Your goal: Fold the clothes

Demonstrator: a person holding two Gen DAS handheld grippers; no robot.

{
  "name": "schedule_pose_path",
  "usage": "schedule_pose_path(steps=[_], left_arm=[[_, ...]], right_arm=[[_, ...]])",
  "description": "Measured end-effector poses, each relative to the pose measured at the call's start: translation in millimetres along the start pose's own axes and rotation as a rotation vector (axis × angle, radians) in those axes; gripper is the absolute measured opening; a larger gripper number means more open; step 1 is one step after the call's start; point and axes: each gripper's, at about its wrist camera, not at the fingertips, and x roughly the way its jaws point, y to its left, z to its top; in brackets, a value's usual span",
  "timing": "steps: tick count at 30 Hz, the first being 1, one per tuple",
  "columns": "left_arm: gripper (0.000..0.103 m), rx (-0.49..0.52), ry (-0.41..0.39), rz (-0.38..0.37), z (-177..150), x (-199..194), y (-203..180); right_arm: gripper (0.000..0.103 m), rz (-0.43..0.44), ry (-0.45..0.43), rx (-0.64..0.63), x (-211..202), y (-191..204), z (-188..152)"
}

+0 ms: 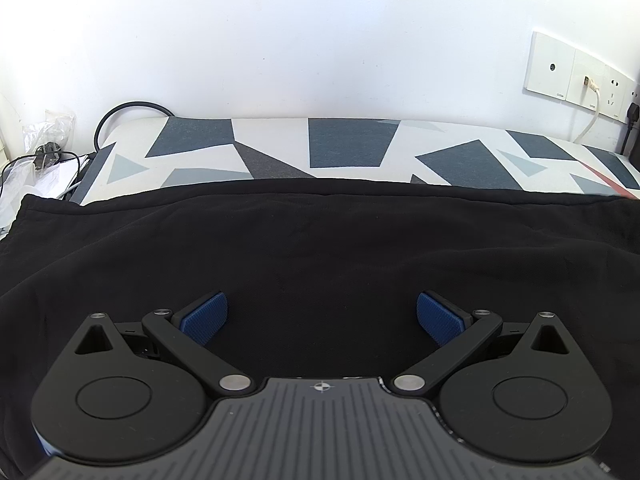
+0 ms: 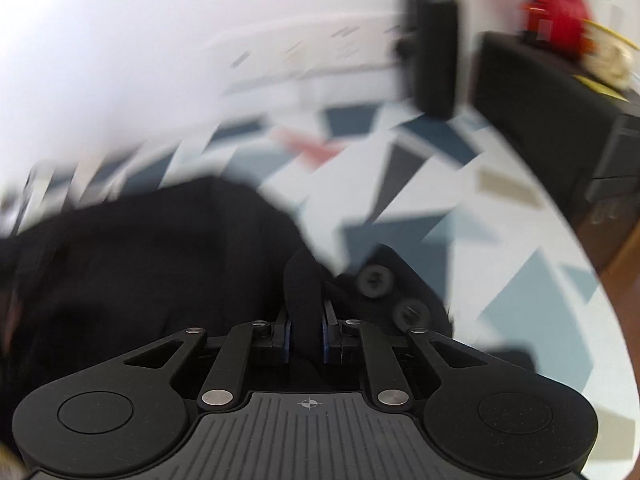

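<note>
Black garment (image 2: 140,264) | blurred, edges cut off | right gripper (image 2: 306,336) pinching fold

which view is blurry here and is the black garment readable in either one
Right wrist view: heavy motion blur on the patterned cloth, only the right gripper, clamped on a black fold, is sharp. Left wrist view: crisp, but the black garment is underexposed.

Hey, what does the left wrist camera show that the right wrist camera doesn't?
Only the left wrist view: wall sockets, a looped black cable, and the left tongs open above the black garment. Only the right wrist view: a dark bottle, something red, and the right tongs shut on a fold of the garment. Both share the garment, the geometric-patterned cover and the white wall.
</note>
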Motion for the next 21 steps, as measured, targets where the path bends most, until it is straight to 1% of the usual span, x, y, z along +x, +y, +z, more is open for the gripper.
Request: schedule_pose_path(steps=[3, 6, 9, 11, 13, 14, 15, 16, 17, 19, 21], left_arm=[[0.103, 0.000, -0.001, 0.000, 0.0, 0.1, 0.0], [0.103, 0.000, -0.002, 0.000, -0.2, 0.2, 0.0], [0.103, 0.000, -0.004, -0.001, -1.0, 0.2, 0.6], [0.103, 0.000, -0.004, -0.002, -1.2, 0.2, 0.8], [0.103, 0.000, -0.005, -0.002, -1.4, 0.2, 1.1], [0.103, 0.000, -0.006, -0.003, -1.4, 0.1, 1.1], [0.103, 0.000, -0.006, -0.003, -1.5, 0.0, 1.2], [0.103, 0.000, -0.007, -0.004, -1.5, -0.1, 1.3], [0.103, 0.000, -0.008, -0.004, -1.6, 0.0, 1.4], [0.103, 0.000, -0.009, -0.004, -1.7, 0.2, 1.3], [0.103, 0.000, -0.010, -0.004, -1.7, 0.3, 1.2]], right_arm=[[0.012, -0.020, 0.043, -0.079, 7.2, 23.6, -18.6], [0.015, -0.048, 0.049, -0.090, 8.5, 32.7, -18.3], [0.020, -0.037, 0.066, -0.082, 5.9, 35.1, -14.6], [0.022, -0.008, 0.081, -0.033, 6.4, 28.1, -8.6], [0.030, 0.046, 0.086, 0.046, 1.6, 18.9, -2.2], [0.041, 0.077, 0.082, 0.079, -2.2, 14.9, 0.2], [0.057, 0.099, 0.078, 0.097, -6.4, 12.4, 1.9], [0.064, 0.112, 0.075, 0.108, -10.5, 10.7, 3.6], [0.067, 0.126, 0.073, 0.120, -14.6, 9.0, 5.3], [0.067, 0.124, 0.056, 0.133, -22.2, 6.3, 10.3], [0.067, 0.131, 0.014, 0.163, -31.0, -0.7, 17.9]])
